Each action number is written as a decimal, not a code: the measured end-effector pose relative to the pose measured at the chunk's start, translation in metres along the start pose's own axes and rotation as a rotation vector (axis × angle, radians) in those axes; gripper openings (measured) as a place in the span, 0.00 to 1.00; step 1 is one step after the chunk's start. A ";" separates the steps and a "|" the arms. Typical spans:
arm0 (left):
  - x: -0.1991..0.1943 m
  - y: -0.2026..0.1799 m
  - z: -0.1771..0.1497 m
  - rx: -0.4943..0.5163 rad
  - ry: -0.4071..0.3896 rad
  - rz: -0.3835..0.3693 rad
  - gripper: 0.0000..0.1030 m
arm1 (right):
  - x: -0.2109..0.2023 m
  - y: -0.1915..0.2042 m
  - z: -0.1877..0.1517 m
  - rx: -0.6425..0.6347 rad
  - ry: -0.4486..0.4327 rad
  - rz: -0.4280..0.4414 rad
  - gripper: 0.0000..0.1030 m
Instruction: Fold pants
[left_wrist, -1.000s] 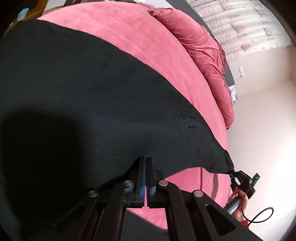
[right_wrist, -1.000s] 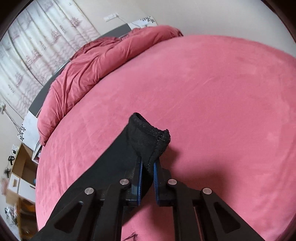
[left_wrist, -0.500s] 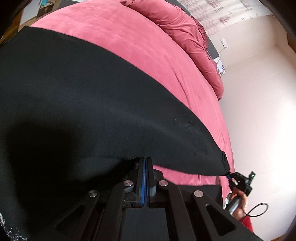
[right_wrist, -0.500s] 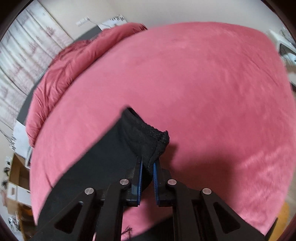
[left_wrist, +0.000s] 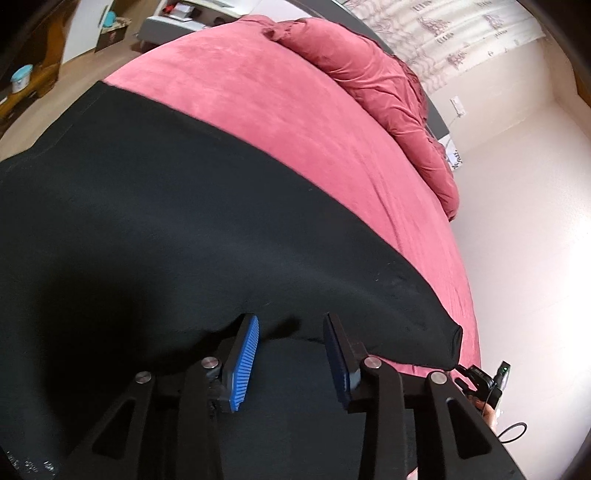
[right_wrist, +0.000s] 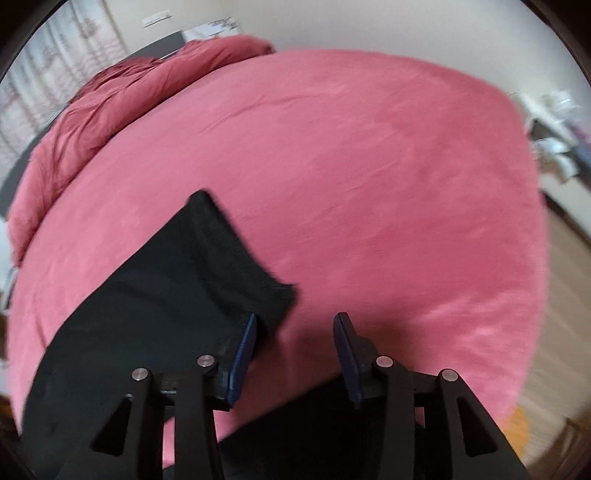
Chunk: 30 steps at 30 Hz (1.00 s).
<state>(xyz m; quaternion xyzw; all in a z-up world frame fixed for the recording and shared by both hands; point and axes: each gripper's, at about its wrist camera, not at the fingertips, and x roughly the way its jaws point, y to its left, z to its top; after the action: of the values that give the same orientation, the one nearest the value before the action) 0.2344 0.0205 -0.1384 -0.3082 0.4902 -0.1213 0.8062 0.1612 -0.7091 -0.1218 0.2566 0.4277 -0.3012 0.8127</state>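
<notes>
**Letting go after laying the pants flat**

The black pants (left_wrist: 192, 229) are lying spread across the pink bed (left_wrist: 295, 122), one long edge running straight over the cover and the narrow end (right_wrist: 236, 254) resting flat near the bed's middle. I am holding nothing now: my left claw (left_wrist: 291, 354) has just been opening, its blue pads (left_wrist: 245, 363) standing apart over the near edge of the cloth without pinching it. My right claw (right_wrist: 295, 354) has just been opening too, the narrow end lying just beside its left pad and only bed cover showing in the gap.

I am judging this as the end of the spreading step, with the fold itself not yet made. Next I am needing fresh grips on one end of the pants, both claws closing on the edge together, so I can carry it over onto the other end without dragging wrinkles into the cloth.
</notes>
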 end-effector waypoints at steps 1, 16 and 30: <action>-0.002 0.005 -0.001 -0.007 0.004 0.000 0.36 | -0.007 0.000 -0.001 -0.007 -0.018 -0.007 0.43; 0.001 0.008 0.082 -0.105 0.060 0.066 0.48 | -0.035 0.200 -0.046 -0.411 0.198 0.296 0.64; 0.063 0.026 0.143 -0.323 0.092 0.192 0.48 | 0.009 0.336 -0.061 -0.258 0.406 0.236 0.67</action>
<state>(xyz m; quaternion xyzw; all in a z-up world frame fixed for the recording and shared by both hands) 0.3864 0.0636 -0.1527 -0.3794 0.5668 0.0224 0.7309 0.3702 -0.4392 -0.1065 0.2541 0.5838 -0.0899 0.7659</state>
